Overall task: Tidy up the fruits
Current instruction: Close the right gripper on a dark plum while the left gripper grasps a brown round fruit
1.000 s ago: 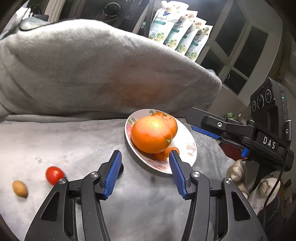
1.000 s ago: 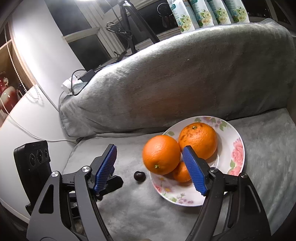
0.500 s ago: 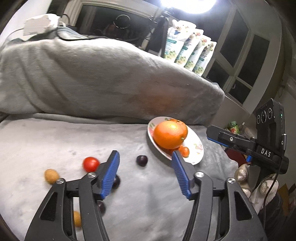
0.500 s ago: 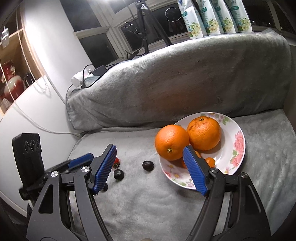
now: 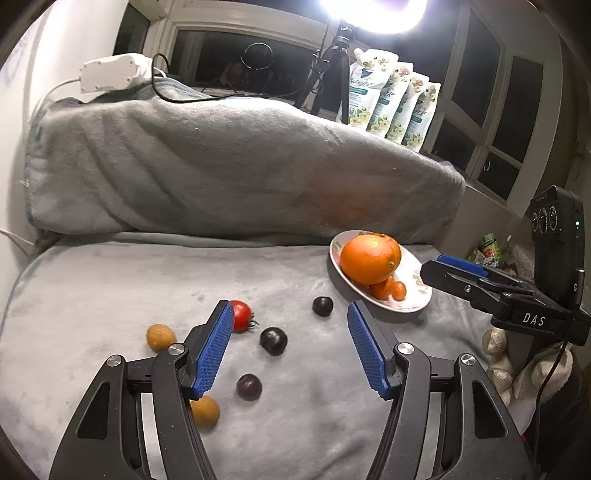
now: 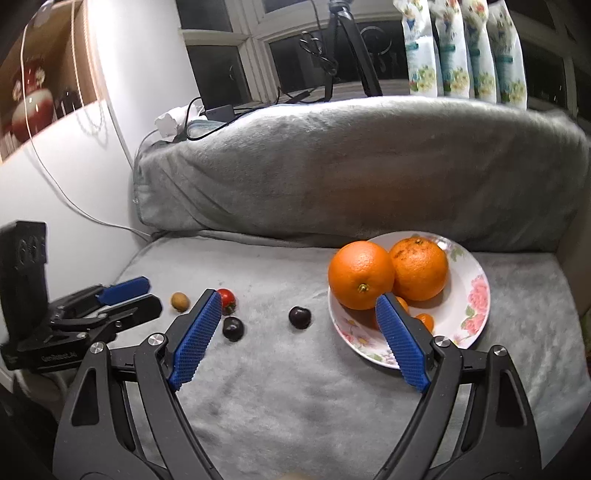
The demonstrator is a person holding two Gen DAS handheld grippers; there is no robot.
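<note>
Both grippers, left gripper [image 5: 290,347] and right gripper [image 6: 299,336], hover empty with jaws opening above loose small fruits, likely bound for the plate [image 6: 476,317] of oranges.

A round lamp [image 5: 371,14] blazes at the top of the left wrist view, blown out to pure white with a halo. Windows [image 6: 314,55] behind are black. The grey blanket [image 5: 155,280] is evenly lit; fruits cast short soft shadows. Both views bow strongly and darken to black at the corners. The right wrist view is slightly blurred near its edges.
</note>
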